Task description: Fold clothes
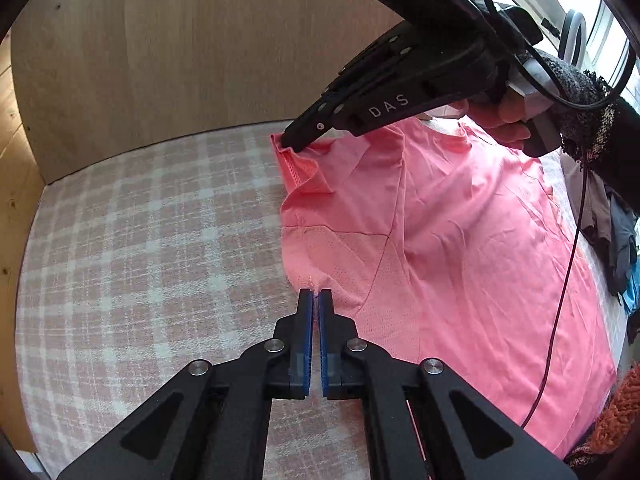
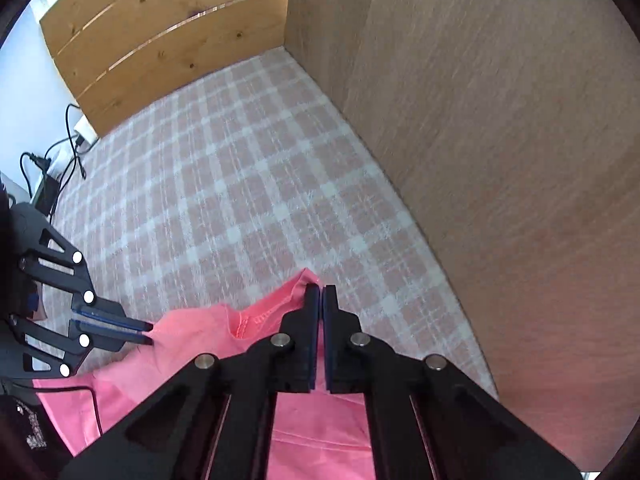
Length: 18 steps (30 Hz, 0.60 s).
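Lying on a bed covered with a pink-and-white checked sheet (image 1: 132, 248), a pink T-shirt (image 1: 460, 248) is spread over the right part of the left wrist view, its hem toward the lower right and one sleeve reaching toward the bare part of the sheet. A wooden panel (image 1: 180, 52) stands along the far edge of the bed, and in the right wrist view a slatted wooden board (image 2: 160, 40) meets it at a corner.

The left gripper (image 1: 316, 292) points steeply down at the shirt's near side edge, by a panel of perforated fabric. Its blue-lined jaws are pressed together with only a thin slit between them, and a small fold of pink cloth sits at their tips; the right wrist view shows the same tips meeting the cloth's edge, so they appear to pinch it.

The right gripper (image 1: 286, 142), held by a hand (image 1: 508, 114) in a dark knitted sleeve (image 1: 592, 120), reaches down to the sleeve end of the shirt. Its jaws are pressed together too, and the sleeve's hemmed edge is bunched and lifted at their tips, so they seem to grip it.

A thin dark cable (image 1: 560, 300) hangs across the shirt. A heap of dark clothes (image 1: 616, 248) lies at the right edge of the bed, with an orange knitted piece (image 1: 616, 412) below it.
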Each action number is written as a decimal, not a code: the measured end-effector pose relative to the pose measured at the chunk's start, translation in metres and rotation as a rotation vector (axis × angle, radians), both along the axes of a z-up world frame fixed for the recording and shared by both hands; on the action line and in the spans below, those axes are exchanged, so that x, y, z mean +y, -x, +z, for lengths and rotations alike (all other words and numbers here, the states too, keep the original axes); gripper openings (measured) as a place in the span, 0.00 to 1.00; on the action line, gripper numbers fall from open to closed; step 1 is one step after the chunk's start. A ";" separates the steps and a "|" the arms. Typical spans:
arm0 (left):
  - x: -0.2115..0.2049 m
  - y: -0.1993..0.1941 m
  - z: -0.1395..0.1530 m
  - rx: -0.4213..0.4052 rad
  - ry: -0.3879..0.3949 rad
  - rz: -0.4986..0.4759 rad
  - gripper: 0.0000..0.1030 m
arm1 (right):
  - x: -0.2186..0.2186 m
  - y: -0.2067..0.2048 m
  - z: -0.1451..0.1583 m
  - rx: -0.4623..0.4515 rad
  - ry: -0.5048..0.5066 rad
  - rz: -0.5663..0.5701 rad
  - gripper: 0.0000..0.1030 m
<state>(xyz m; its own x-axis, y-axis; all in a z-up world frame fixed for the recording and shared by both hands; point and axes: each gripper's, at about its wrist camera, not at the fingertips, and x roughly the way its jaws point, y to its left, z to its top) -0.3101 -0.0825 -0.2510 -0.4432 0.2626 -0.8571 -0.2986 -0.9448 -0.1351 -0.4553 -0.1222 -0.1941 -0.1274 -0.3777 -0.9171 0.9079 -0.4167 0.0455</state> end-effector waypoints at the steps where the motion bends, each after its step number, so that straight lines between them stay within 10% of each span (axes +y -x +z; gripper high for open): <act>1: -0.003 -0.001 0.001 0.004 0.011 0.008 0.02 | -0.008 0.002 0.003 0.005 0.013 -0.002 0.02; 8: -0.006 0.001 -0.015 -0.055 0.107 0.042 0.06 | 0.026 -0.006 -0.027 0.061 -0.096 0.032 0.01; 18: -0.014 0.063 0.002 -0.043 -0.024 0.019 0.26 | 0.144 0.002 0.044 0.028 0.070 -0.212 0.03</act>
<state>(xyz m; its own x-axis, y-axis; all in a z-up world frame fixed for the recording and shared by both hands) -0.3732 -0.0962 -0.2489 -0.4114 0.2750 -0.8690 -0.2745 -0.9465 -0.1696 -0.4569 0.0213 -0.1498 -0.2355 -0.4025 -0.8846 0.8019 -0.5948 0.0572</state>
